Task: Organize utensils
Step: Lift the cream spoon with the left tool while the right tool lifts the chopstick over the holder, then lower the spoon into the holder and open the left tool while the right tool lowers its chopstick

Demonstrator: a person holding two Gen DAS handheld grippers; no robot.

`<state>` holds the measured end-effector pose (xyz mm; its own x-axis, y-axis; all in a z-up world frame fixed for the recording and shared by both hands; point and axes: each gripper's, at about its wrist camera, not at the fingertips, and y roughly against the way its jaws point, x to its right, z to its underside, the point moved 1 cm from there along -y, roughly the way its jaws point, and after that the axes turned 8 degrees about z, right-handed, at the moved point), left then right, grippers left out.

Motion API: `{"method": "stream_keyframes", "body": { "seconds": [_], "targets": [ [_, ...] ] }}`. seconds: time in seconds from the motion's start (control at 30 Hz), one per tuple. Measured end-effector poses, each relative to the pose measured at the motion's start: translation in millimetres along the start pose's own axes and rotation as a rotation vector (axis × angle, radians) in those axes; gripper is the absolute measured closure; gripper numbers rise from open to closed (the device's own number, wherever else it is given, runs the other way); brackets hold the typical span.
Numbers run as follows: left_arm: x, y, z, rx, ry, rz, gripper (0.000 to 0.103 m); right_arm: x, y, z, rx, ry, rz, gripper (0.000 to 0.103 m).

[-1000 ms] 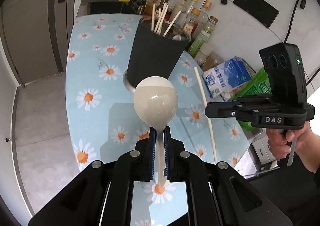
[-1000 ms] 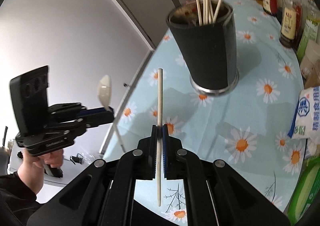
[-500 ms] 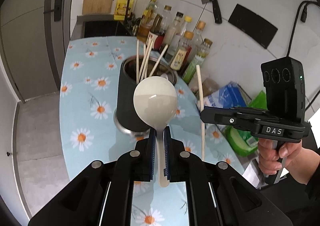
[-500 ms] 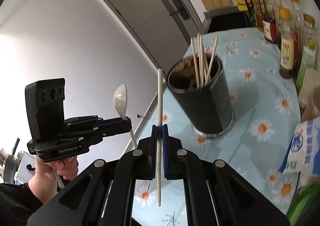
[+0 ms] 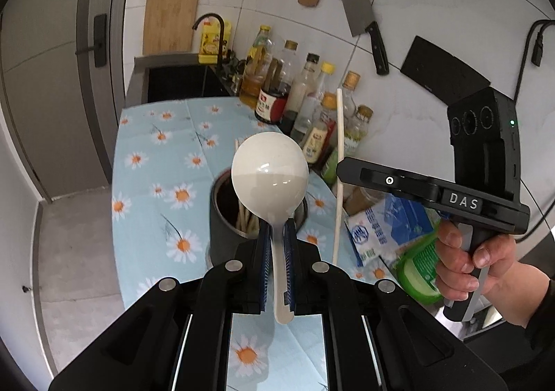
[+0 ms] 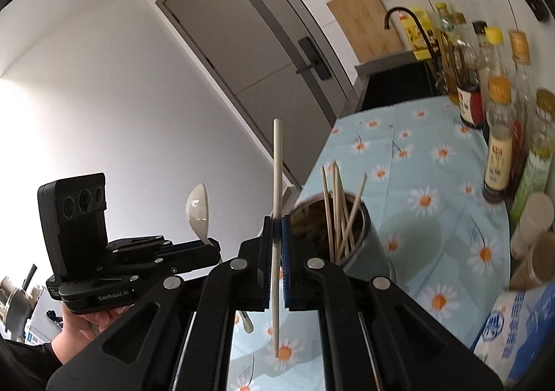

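Note:
My left gripper (image 5: pixel 276 235) is shut on the handle of a white ceramic spoon (image 5: pixel 270 174), held upright with its bowl up, above and in front of the black utensil holder (image 5: pixel 222 231). The holder has several chopsticks in it (image 6: pixel 338 214). My right gripper (image 6: pixel 276 221) is shut on a single pale chopstick (image 6: pixel 276 162), held upright just left of the holder (image 6: pixel 360 245). The right gripper (image 5: pixel 341 171) with its chopstick (image 5: pixel 339 134) shows in the left wrist view, right of the spoon. The left gripper (image 6: pixel 213 247) with the spoon (image 6: pixel 198 212) shows in the right wrist view.
The counter has a blue daisy-print cloth (image 5: pixel 156 183). Several sauce bottles (image 5: pixel 305 103) stand along the wall. A blue-white bag (image 5: pixel 381 224) and a green pack (image 5: pixel 416 266) lie at the right. A sink (image 5: pixel 180 82) is at the far end. A cleaver (image 5: pixel 360 16) hangs on the wall.
Both grippers have risen and tilted up with their utensils. The holder now sits lower and closer in both views, under the spoon and right beside the chopstick.

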<state>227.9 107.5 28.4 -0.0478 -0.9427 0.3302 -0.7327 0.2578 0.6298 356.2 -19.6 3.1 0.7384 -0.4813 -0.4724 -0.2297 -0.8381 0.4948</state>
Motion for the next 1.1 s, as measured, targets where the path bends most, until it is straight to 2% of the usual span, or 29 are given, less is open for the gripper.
{"method": "stream_keyframes", "body": {
  "seconds": [0.23,0.5,0.6,0.77,1.0,1.1],
  "targets": [
    [-4.7,0.5,-31.2,0.047,-0.001,-0.008,0.096,-4.2,4.1,-36.4,0.111,-0.012,-0.028,0.097],
    [-0.2,8.2,-66.8,0.102,-0.039,-0.024,0.096,-11.4,15.0,-67.4,0.214,0.028,-0.008,0.097],
    [-0.3,9.5,-73.8,0.118,-0.043,-0.028,0.096,-14.6,17.5,-75.5,0.252,0.089,0.023,0.097],
    [-3.0,2.0,-76.0,0.113,-0.051,-0.049,0.096,-9.6,6.1,-75.2,0.252,0.107,0.051,0.097],
    [-16.1,-14.7,-72.4,0.105,-0.025,-0.042,0.096,-8.4,-12.5,-62.1,0.237,0.142,0.079,0.097],
    [-19.7,-22.0,-69.7,0.110,-0.035,-0.042,0.096,-6.7,-19.3,-57.0,0.251,0.143,0.128,0.097]
  ]
}}
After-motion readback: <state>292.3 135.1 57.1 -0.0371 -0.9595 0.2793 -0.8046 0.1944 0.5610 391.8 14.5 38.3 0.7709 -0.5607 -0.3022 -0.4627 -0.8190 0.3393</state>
